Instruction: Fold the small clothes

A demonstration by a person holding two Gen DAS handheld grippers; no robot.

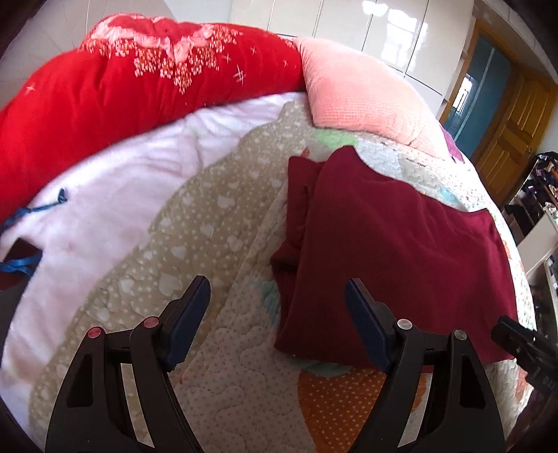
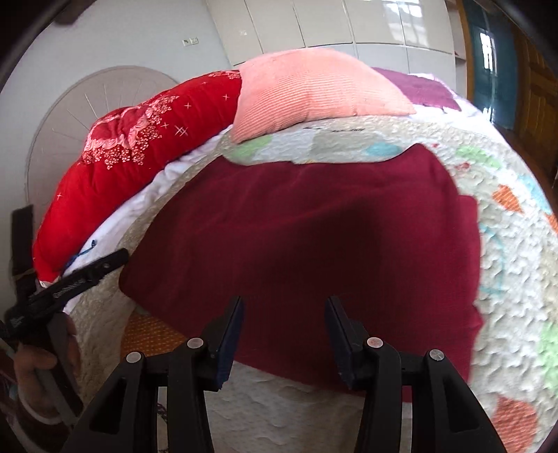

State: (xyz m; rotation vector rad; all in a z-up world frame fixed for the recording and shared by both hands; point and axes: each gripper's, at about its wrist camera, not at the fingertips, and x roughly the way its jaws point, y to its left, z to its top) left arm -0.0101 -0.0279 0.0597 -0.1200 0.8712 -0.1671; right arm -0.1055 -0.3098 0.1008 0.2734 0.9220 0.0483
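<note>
A dark red garment point(image 1: 390, 251) lies folded flat on the patterned quilt point(image 1: 223, 244), with a narrower layer showing along its left edge. My left gripper point(image 1: 277, 296) is open and empty, just above the garment's near left corner. In the right wrist view the same garment point(image 2: 300, 223) fills the middle. My right gripper point(image 2: 284, 306) is open and empty, over its near edge. The left gripper point(image 2: 87, 275) shows at the left of that view, and the right gripper point(image 1: 523, 345) at the right edge of the left wrist view.
A red padded blanket point(image 1: 132, 87) and a pink pillow point(image 1: 362, 90) lie at the head of the bed. A white sheet point(image 1: 115, 188) shows left of the quilt. White cupboards point(image 2: 331, 24) and a wooden door point(image 1: 512, 132) stand behind.
</note>
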